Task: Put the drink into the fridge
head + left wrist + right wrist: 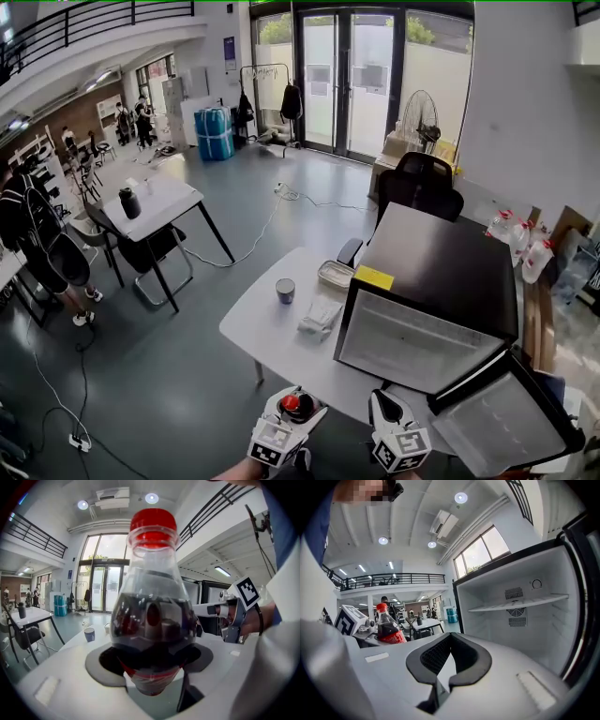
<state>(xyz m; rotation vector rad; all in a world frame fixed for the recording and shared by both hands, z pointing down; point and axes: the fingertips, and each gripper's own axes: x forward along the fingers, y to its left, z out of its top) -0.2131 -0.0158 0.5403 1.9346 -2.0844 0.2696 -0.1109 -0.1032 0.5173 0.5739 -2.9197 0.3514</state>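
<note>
Bottle (152, 597) is clamped in my left gripper (292, 411). The dark pads close on its lower body, just above the red label (394, 638). Long axis is near vertical with the neck up. Head view looks down onto the red cap (291, 403), and the right gripper view shows it standing upright, cap on top.

Material is clear plastic with a round shoulder tapering to a narrow neck. Dark liquid fills it up to the shoulder, and the cap is ribbed.

Position: it's held at the near edge of the white table (267, 328), outside the fridge (441, 272) and to the left of its open front, with the right gripper (442, 679) just beside it.

Right gripper's jaws are together, tips meeting, nothing between them. It faces into the fridge.

Fridge is a boxy unit with a glossy black shell and a smooth white liner. Its door (511, 422) is swung wide open toward me on the right side. Inside I see one thin white shelf (513, 603), a round vent grille (517, 611) on the back wall and a small dial (537, 584) above it. There's a yellow sticker (374, 277) on the top front corner.

Also on the table are a small blue-grey cup (285, 291), a folded white cloth (321, 314) and a shallow tray (336, 274).
</note>
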